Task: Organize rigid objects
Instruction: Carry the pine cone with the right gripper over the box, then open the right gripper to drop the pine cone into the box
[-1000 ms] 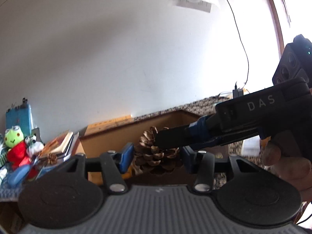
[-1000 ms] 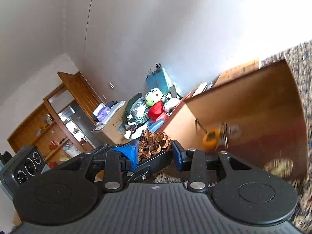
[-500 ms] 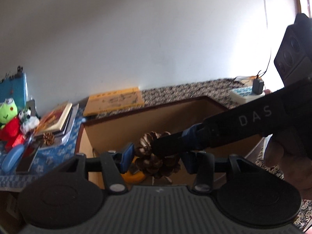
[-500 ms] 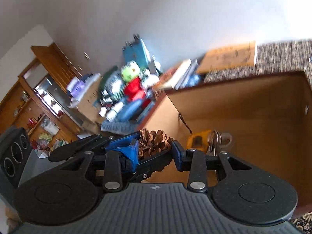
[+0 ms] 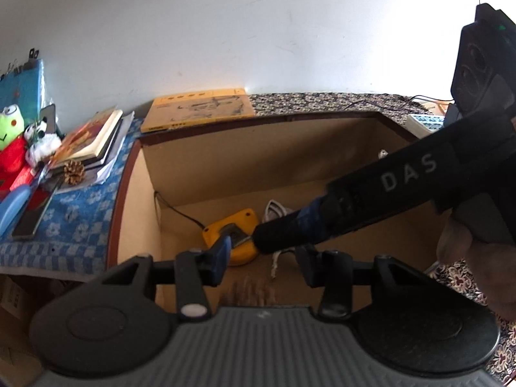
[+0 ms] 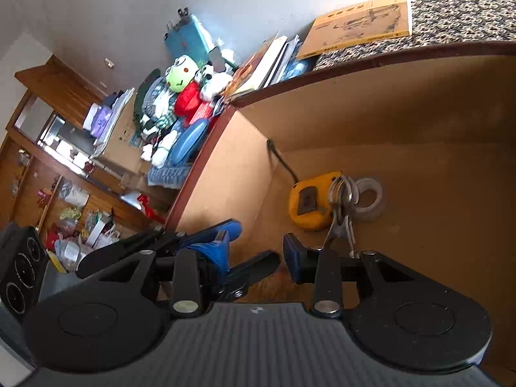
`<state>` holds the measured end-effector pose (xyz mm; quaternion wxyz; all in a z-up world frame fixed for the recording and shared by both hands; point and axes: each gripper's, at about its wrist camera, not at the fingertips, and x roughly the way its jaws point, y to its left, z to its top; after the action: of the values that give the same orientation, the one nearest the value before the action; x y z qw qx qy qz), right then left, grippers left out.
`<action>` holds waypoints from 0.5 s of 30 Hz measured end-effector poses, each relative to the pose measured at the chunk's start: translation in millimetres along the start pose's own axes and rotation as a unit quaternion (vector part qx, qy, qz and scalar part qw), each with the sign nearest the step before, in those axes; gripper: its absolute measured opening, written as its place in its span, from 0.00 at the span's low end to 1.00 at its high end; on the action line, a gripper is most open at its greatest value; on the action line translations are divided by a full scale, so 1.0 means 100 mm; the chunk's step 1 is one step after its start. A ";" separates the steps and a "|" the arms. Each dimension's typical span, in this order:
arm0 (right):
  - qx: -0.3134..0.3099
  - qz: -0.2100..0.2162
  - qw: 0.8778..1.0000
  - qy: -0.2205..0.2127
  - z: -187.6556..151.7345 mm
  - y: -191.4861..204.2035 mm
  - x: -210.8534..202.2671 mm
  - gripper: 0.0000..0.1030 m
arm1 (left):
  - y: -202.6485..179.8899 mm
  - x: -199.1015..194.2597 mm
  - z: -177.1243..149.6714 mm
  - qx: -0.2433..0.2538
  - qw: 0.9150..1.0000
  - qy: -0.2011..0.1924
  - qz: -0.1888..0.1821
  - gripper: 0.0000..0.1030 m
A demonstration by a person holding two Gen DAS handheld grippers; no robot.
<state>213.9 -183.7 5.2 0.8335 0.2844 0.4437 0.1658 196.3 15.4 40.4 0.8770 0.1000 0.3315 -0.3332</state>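
Plain white wall (image 5: 225, 32), brown wooden shelving (image 6: 48, 96) at left, patterned tablecloth (image 5: 322, 101).

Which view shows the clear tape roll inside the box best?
The right wrist view: the tape roll lies fully visible on the box floor beside the yellow tape measure. In the left wrist view the right gripper hides it.

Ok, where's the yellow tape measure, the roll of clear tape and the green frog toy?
yellow tape measure (image 6: 309, 200), right wrist view, on its yellow side face.
roll of clear tape (image 6: 375, 204), right wrist view, on its outer rim.
green frog toy (image 6: 180, 75), right wrist view, on its face.
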 end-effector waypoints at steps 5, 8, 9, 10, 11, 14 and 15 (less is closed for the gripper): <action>0.008 -0.005 1.000 -0.019 0.01 -0.09 -0.06 0.20 | -0.03 -0.02 -0.05 0.004 1.000 -0.002 0.012 0.48; 0.010 -0.010 1.000 -0.023 -0.01 -0.14 -0.10 0.20 | -0.07 -0.05 -0.04 0.001 1.000 -0.007 0.020 0.53; 0.009 -0.011 1.000 -0.025 -0.03 -0.14 -0.12 0.20 | -0.08 -0.05 -0.03 0.001 1.000 -0.008 0.025 0.54; 0.007 -0.013 1.000 -0.028 -0.04 -0.14 -0.14 0.20 | -0.11 -0.07 -0.03 0.003 0.999 -0.010 0.032 0.55; 0.005 -0.014 0.999 -0.029 -0.04 -0.14 -0.15 0.21 | -0.14 -0.08 -0.02 0.005 0.999 -0.013 0.037 0.56; -0.001 -0.019 0.999 -0.037 -0.07 -0.13 -0.20 0.22 | -0.22 -0.11 -0.02 0.011 0.999 -0.017 0.051 0.58; -0.004 -0.020 0.999 -0.040 -0.08 -0.13 -0.22 0.22 | -0.25 -0.12 -0.02 0.012 0.998 -0.018 0.054 0.59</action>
<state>195.6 -202.9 7.8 0.8550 0.2786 0.4149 0.1390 172.9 3.5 47.9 0.8981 0.1228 0.3059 -0.2911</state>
